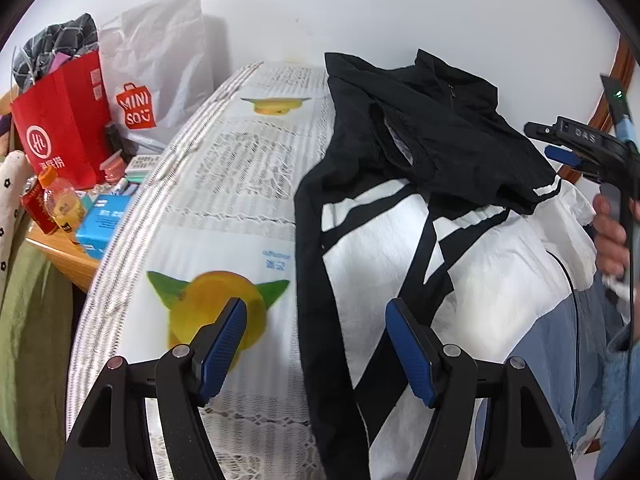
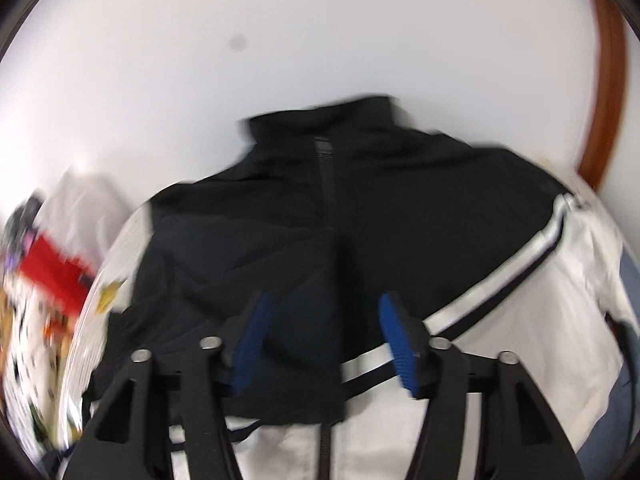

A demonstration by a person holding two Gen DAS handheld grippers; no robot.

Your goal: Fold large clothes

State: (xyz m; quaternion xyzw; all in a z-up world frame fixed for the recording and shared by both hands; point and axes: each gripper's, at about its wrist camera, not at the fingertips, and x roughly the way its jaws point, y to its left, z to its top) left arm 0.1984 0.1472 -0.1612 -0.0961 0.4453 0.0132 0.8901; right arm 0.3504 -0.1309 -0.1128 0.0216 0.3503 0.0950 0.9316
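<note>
Your left hand-held gripper and right hand-held gripper hover wide and empty over the jacket, likely choosing fold edges.

White plastic bag at back left carried red "MINISO" logo. Right gripper's black body read "DAS". Red paper bag showed round white logo w/ Chinese chars, plus QR codes. Blue box print too small to read.

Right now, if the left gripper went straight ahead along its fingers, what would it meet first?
Probably the jacket: the open left gripper points at its long black edge lying on the lace tablecloth. Depth is unclear, so it might touch the cloth just beside it.
</note>
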